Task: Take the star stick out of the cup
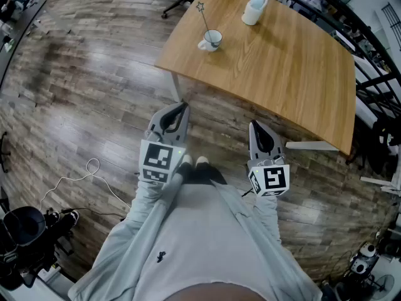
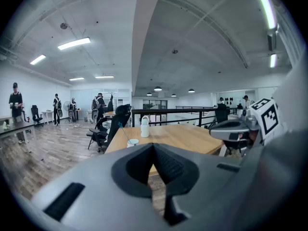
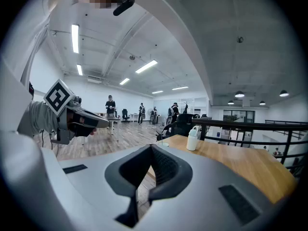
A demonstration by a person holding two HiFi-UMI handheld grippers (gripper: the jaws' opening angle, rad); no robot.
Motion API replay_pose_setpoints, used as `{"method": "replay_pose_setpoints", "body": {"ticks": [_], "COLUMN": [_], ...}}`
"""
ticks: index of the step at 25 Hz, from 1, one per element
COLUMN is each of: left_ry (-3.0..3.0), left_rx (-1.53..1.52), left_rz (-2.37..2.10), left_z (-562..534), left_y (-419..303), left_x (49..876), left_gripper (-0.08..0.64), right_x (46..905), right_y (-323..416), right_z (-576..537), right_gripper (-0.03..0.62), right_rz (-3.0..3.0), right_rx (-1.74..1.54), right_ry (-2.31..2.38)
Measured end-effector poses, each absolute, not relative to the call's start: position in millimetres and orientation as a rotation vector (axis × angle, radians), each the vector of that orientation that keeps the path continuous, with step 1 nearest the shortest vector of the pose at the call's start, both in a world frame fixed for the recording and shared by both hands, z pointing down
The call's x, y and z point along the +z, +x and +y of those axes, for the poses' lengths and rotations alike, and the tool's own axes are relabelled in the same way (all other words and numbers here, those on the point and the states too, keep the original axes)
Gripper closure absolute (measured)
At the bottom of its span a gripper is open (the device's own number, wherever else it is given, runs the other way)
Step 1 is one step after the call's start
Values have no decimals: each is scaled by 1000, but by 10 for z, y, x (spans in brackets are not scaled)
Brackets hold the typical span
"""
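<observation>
Floor: wood planks (image 1: 94,74). Both grippers are held over it, on the person's side of the table.

Table: pale wood top (image 1: 294,74) that carries only a jug and a cup. Its near-left corner points toward the left gripper.

Left gripper: (image 1: 182,106) jaws pressed together with nothing between them. It is aimed a little below level at the table and sits just short of the near edge, close to the near-left corner.

Right gripper: (image 1: 255,126) also closed and empty. It is beside the left one, short of the near edge and further toward its middle.

Jug: white, with a handle (image 1: 254,9). It stands upright toward the far-left corner, well apart from the cup. What is inside it cannot be told.

Cup: small and white (image 1: 212,39), upright near the left edge, closer to the near-left corner than the jug is. It holds the star stick and nothing else that can be seen.

Star stick: thin rod (image 1: 204,17) with its lower end in the cup. Its long axis is tilted, so the star tip leans up and toward the table's left edge.

Deciding relation: the stick lies ahead of both grippers, above the cup rim and past the near edge. It is closer to the left gripper, whose view shows it just left of the jaw line.

Next step, as a judgement: that gripper must open its jaws, reach forward, close on the bare shaft above the rim, then lift along the tilt.
</observation>
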State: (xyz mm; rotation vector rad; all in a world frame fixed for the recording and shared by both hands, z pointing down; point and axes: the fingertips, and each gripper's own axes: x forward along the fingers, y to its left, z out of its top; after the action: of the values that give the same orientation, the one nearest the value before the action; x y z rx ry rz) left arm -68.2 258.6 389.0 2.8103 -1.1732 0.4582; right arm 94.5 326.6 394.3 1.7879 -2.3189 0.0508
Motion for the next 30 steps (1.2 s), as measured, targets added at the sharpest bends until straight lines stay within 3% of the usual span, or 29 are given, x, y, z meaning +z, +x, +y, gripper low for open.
{"method": "replay_pose_setpoints", "body": {"ticks": [19,30], "left_ry": [2719,2719], "left_rx": [434,398], "left_rz": [-1332,-1277], "left_z": [2550,1702], "left_y": [-765,-704], "left_x": [3909,3998], "left_gripper": [540,540], "right_x": [4096,4111], "right_y": [1105,999], "right_z": [3168,2305], "right_gripper": [575,575], "right_rz": [-2421,-2427], "right_rx": [125,121], "right_ry": [1739,1716]}}
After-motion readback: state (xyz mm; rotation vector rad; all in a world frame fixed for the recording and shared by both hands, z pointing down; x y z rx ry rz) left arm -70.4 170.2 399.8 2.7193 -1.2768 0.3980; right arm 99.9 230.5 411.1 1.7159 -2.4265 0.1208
